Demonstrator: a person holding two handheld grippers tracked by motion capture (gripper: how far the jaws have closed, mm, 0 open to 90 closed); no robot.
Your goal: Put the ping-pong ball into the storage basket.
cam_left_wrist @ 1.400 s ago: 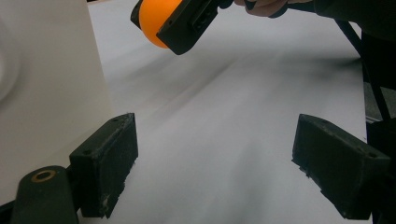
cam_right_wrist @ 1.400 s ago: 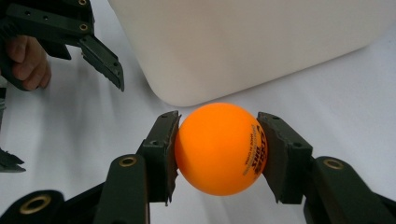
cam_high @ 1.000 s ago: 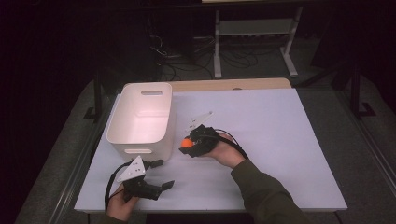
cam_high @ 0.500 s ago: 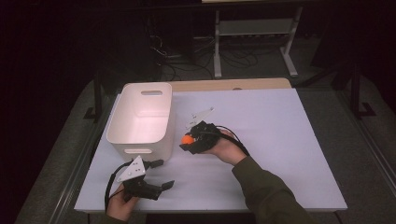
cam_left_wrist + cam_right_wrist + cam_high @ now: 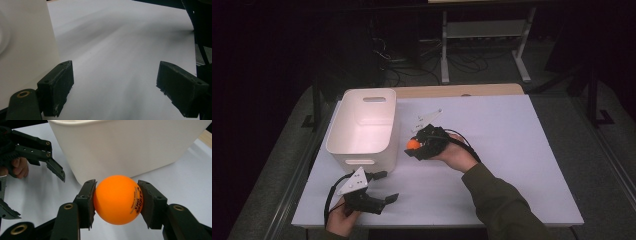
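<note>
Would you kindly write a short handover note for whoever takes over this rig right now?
Right gripper: shut on the orange ball, held just off the table beside the white bin, outside its near right wall.
Left gripper: open, holding nothing, near the table's front edge by the bin's near corner.
Done: ball picked up.
Left: probably lift the ball over the bin's rim and release it inside; the bin looks empty so far.

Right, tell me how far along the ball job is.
Done: the orange ball is picked up, pinched between the right gripper's fingers. In hand: it is held beside the white bin, outside its wall. Left: probably lifting it over the rim and dropping it in. The left gripper sits open.
</note>
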